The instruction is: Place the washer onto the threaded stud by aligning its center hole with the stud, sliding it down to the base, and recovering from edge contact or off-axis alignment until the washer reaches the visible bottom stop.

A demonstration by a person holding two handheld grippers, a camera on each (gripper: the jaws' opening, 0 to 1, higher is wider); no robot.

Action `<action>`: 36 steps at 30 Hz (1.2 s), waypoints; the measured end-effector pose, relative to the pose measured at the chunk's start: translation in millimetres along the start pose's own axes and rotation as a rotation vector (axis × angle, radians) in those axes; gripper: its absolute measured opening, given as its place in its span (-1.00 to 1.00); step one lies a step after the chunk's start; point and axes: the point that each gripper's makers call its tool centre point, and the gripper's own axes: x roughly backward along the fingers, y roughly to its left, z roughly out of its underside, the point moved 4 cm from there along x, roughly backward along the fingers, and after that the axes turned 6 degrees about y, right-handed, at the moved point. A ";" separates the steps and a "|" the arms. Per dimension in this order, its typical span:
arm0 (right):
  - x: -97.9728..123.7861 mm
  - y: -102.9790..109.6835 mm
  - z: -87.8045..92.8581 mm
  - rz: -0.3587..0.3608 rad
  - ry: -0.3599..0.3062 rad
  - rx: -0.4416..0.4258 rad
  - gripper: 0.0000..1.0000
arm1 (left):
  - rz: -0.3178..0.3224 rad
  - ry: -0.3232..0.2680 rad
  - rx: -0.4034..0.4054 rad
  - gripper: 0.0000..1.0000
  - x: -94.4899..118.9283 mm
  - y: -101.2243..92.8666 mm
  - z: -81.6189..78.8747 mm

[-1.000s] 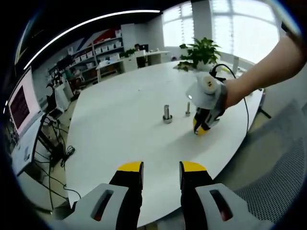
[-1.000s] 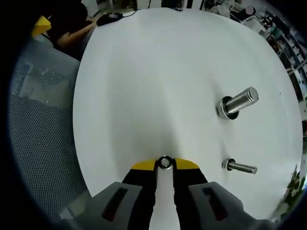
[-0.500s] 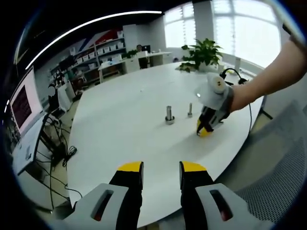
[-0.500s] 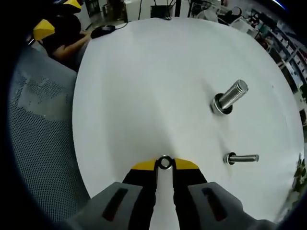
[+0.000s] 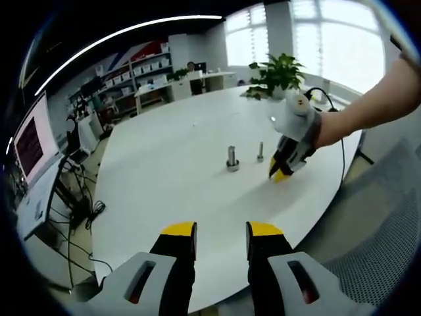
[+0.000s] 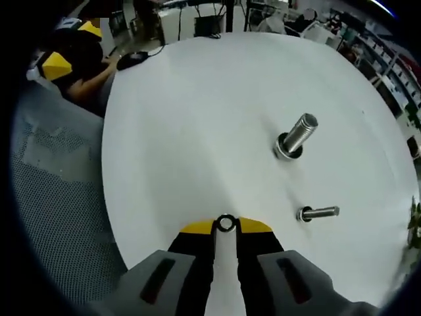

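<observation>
The right gripper (image 6: 226,226) has its yellow-tipped fingers (image 6: 196,228) closed on a small metal washer (image 6: 226,223), pinched edge-on between the tips so that its round hole faces the camera. It hangs above the white counter (image 6: 197,131), clear of the surface as far as the fisheye lets one judge. Ahead and to the right in the right gripper view stand two threaded studs: the thick stud (image 6: 296,135), which has a ring at its foot, and nearer the gripper the thin stud (image 6: 319,212), also with a small ring at its base. The washer is well apart from both.

In the left gripper view the left gripper (image 5: 221,232) is held low at the near edge of the counter (image 5: 164,171), its fingers (image 5: 177,234) parted with nothing between them. Across the counter, the right gripper (image 5: 281,172) is seen tipped downward in a person's hand, just beside the thin stud (image 5: 260,152), with the thick stud (image 5: 231,158) a little farther left. A potted plant (image 5: 276,74) stands at the counter's far side.
</observation>
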 end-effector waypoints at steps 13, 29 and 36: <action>31.4 -22.7 4.0 0.047 -0.080 -0.079 -0.73 | 0.002 -0.041 0.016 -0.44 4.4 0.7 -5.3; 67.3 -35.6 0.1 0.114 -0.120 -0.162 -0.73 | 0.053 -0.092 0.038 -0.44 6.5 -3.3 -12.1; 75.7 -42.4 2.9 0.142 -0.116 -0.194 -0.73 | 0.081 -0.100 0.036 -0.45 6.5 -6.9 -13.5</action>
